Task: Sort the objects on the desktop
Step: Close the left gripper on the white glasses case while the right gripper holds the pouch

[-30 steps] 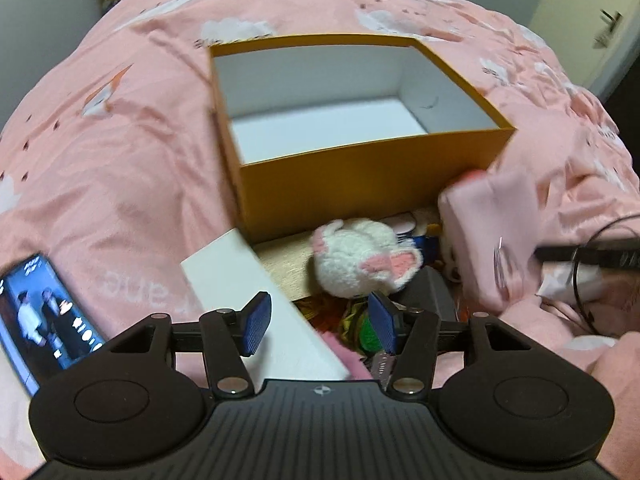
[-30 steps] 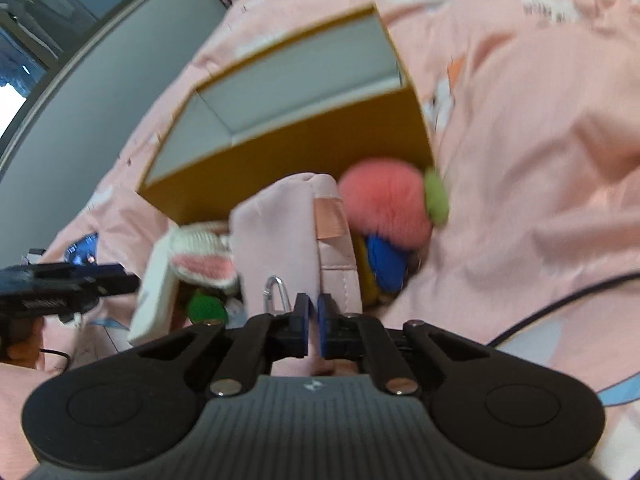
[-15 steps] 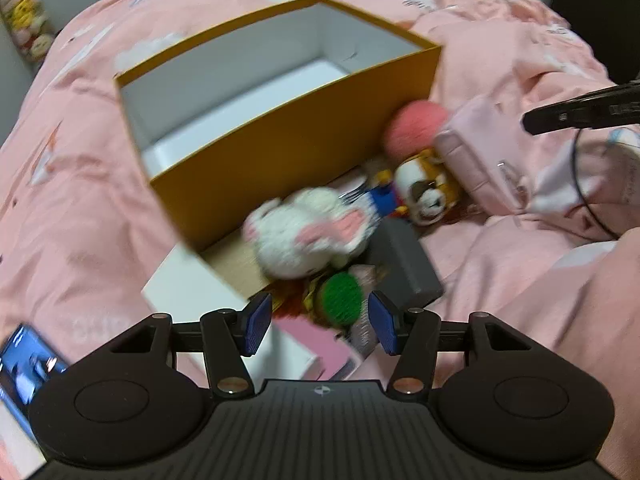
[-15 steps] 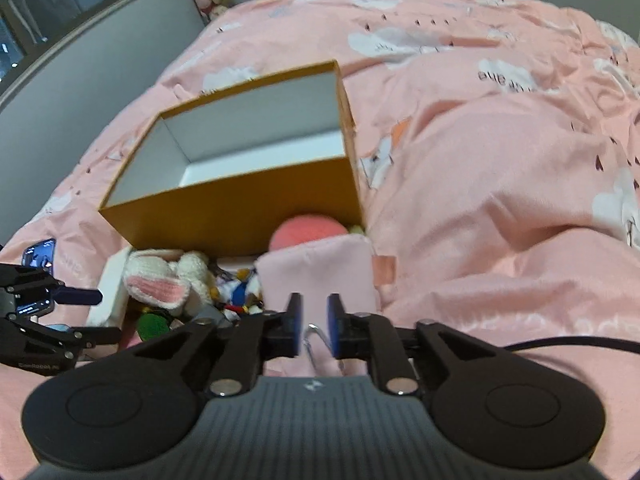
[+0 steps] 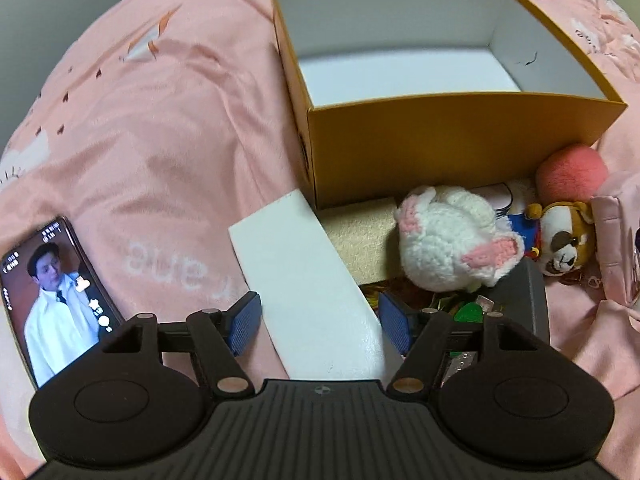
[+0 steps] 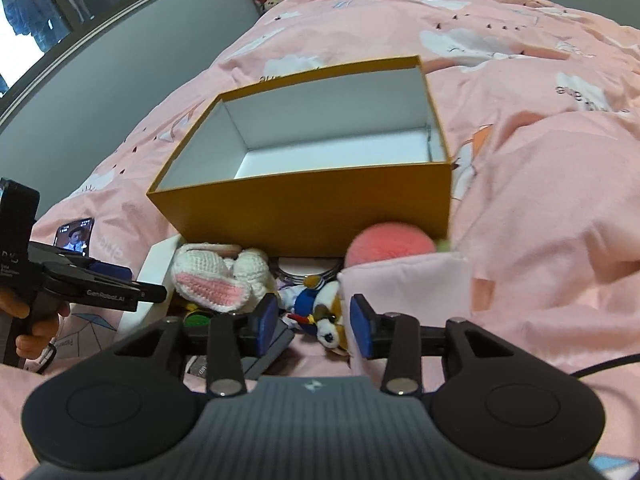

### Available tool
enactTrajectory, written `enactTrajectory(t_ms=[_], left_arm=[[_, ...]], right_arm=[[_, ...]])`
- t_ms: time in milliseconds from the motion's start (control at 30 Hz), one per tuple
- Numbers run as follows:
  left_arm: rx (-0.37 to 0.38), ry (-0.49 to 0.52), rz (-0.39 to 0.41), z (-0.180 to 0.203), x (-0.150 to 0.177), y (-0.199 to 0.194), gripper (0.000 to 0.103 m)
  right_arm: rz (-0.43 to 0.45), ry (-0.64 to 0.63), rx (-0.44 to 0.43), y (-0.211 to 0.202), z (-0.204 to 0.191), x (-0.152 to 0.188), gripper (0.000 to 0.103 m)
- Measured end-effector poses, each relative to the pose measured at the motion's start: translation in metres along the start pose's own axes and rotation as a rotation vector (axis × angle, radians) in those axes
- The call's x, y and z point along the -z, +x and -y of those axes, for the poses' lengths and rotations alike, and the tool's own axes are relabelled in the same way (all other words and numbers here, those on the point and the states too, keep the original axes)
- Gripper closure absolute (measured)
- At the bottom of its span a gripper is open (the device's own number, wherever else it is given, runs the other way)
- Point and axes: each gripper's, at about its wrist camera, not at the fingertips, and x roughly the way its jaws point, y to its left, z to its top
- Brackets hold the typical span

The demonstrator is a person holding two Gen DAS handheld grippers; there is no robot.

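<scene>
One empty orange box (image 5: 460, 136) on a pink bed (image 5: 160, 140), one crocheted rabbit (image 5: 452, 240), one dog plush (image 5: 564, 244), one pink pompom (image 5: 572, 172), one phone (image 5: 56, 300), left gripper (image 5: 320, 322) jaws wide and just opening, right gripper (image 6: 314, 324) jaws part-open, just opening, both holding nothing.

Phone (image 5: 56, 300): lower end hidden behind the gripper body.
Pink pouch (image 5: 618, 248): cut off by the left wrist view's right edge.
Green item (image 5: 470, 312): mostly hidden, unidentifiable.

Matt cardboard box (image 5: 460, 152); crocheted yarn rabbit (image 5: 448, 240); fluffy pink pompom (image 5: 572, 170); soft cotton duvet (image 5: 152, 140); glossy phone screen (image 5: 52, 296).
</scene>
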Motion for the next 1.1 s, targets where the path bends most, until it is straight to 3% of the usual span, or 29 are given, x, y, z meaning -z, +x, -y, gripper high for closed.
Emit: enactTrajectory(t_ms=[300,433,500,567,667,933,1100], left_arm=[[-0.031,0.002,-0.088,0.002,-0.007,0.023,0.023],[-0.01,-0.009,-0.078,-0.003,-0.003,0.021,0.025],[0.005,-0.017,-0.066,-0.006,0.0,0.016,0.03],[0.025,-0.015,-0.042,-0.006,0.003,0.006,0.055],[0.044,0.01,-0.013,-0.006,0.006,-0.008,0.062],[0.029,0.01,-0.017,-0.012,0.009,-0.016,0.065],[0.037,0.049,-0.053,-0.008,-0.002,0.006,0.06]], right_arm=[[-0.091,-0.057,-0.101,0.03,-0.012,-0.003,0.06],[-0.129,-0.082,-0.11,0.043,-0.019,-0.002,0.06],[-0.143,-0.087,-0.118,0.046,-0.02,-0.001,0.059],[-0.148,-0.09,-0.117,0.047,-0.02,0.001,0.059],[-0.155,-0.093,-0.122,0.049,-0.021,0.0,0.059],[-0.125,-0.193,-0.089,0.043,-0.036,-0.004,0.059],[-0.054,-0.12,-0.004,0.009,-0.013,-0.004,0.059]])
